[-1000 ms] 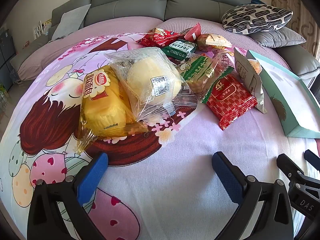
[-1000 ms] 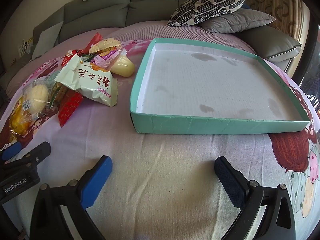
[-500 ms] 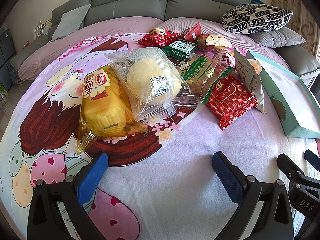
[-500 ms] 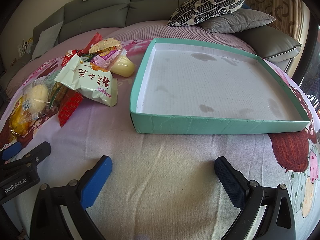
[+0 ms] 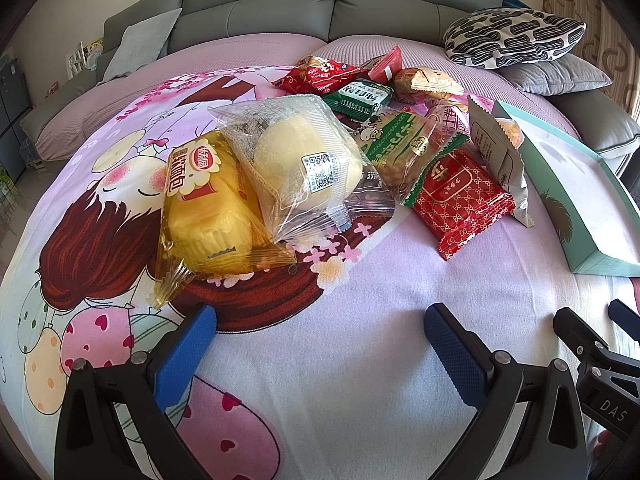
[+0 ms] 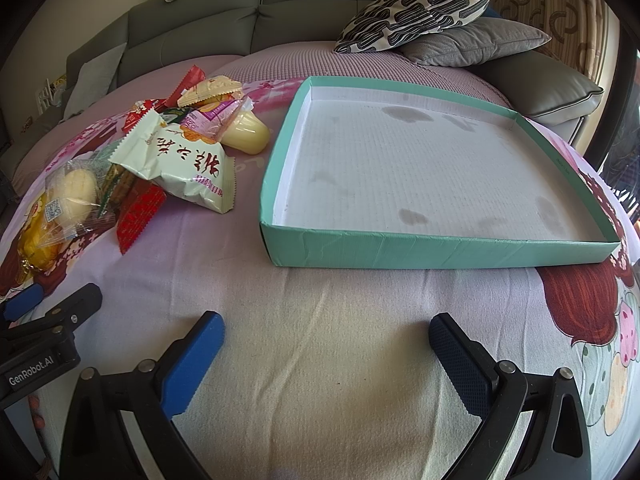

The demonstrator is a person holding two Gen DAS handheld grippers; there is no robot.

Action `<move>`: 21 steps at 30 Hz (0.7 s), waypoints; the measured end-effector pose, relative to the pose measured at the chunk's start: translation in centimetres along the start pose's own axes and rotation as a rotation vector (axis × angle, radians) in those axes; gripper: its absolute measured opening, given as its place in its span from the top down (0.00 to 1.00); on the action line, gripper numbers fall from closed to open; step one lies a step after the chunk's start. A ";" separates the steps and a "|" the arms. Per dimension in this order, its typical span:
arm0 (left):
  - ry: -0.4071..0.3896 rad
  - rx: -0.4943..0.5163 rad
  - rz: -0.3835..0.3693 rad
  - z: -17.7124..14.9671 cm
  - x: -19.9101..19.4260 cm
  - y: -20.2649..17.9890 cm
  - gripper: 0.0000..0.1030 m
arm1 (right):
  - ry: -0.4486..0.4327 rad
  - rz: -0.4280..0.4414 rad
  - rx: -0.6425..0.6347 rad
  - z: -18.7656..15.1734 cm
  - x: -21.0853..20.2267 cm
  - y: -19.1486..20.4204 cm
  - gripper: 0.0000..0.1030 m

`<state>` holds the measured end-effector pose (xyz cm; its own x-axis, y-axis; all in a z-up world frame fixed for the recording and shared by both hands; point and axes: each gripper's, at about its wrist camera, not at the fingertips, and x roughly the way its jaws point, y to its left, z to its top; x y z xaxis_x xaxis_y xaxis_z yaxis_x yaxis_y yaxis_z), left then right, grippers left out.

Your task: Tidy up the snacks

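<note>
Spreading across the cartoon-print blanket, the scene runs from the empty teal box on the right to the snack heap just beside its left wall. Both the left gripper and the right gripper hover with jaws spread wide, holding nothing. To start well, I'd say the left should take the nearest yellow bread pack by its crimped edge, since the clear bun bag overlaps it and could drag along.
</note>
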<state>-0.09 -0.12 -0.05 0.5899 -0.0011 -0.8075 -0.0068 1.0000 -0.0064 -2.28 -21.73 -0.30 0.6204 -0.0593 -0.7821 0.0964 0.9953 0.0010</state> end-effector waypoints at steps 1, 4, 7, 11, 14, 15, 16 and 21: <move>0.000 0.003 0.003 0.0 0.0 0.0 0.00 | 0.000 0.000 0.000 0.0 0.0 0.0 0.00; 0.002 -0.002 -0.003 0.0 0.0 0.2 0.00 | 0.004 -0.006 -0.001 0.1 0.1 0.1 0.00; 0.004 0.001 0.003 0.1 0.1 0.1 0.00 | 0.004 -0.004 0.005 0.2 0.3 0.0 0.00; 0.008 -0.001 -0.002 0.3 0.1 0.2 0.00 | 0.009 -0.011 -0.010 0.4 -0.2 0.1 0.00; 0.019 -0.002 -0.015 0.5 -0.1 0.3 0.00 | -0.038 -0.010 -0.027 0.7 -1.8 0.5 0.00; 0.022 -0.004 -0.028 0.6 -0.4 0.4 0.00 | -0.068 0.002 -0.028 1.1 -2.5 0.6 0.00; 0.018 -0.005 -0.044 0.7 -0.7 0.4 0.00 | -0.099 0.012 -0.031 1.4 -3.2 0.7 0.00; -0.041 -0.014 -0.071 1.7 -3.9 1.5 0.00 | -0.195 0.055 -0.013 4.0 -5.6 1.4 0.00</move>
<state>-1.01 1.44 4.11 0.6216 -0.0714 -0.7801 0.0255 0.9972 -0.0710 -2.52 -20.31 6.52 0.7634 -0.0169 -0.6457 0.0486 0.9983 0.0313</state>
